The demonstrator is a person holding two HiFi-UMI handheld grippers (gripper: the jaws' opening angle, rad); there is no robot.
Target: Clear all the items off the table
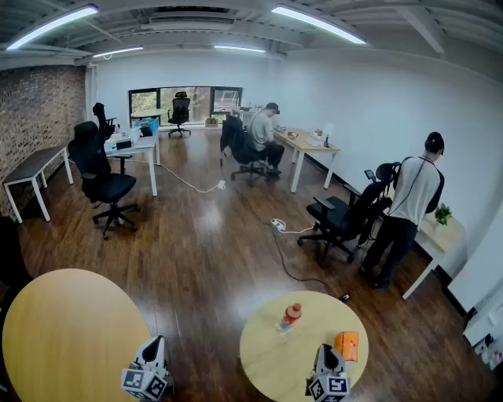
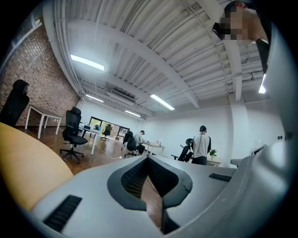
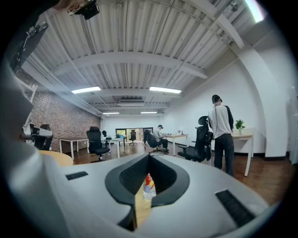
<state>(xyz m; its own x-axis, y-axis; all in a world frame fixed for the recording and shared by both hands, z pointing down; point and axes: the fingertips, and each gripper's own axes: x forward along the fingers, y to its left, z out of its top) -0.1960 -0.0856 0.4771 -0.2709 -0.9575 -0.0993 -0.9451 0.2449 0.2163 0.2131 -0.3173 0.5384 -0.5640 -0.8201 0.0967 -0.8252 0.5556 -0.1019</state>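
Dark wood floor (image 1: pixel 212 251), brick wall (image 1: pixel 39 110) at left — desks (image 1: pixel 310 143), black office chairs (image 1: pixel 102 177) (far window (image 1: pixel 185 102)), strip lights (image 1: pixel 314 23) overhead.

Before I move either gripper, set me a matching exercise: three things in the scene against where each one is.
Things:
1. bottle
2. orange item
3. left gripper

Places:
A. at the right edge of the large round table
B. right side of the small round table
C. far side of the small round table

Pairs: 1-C, 2-B, 3-A.
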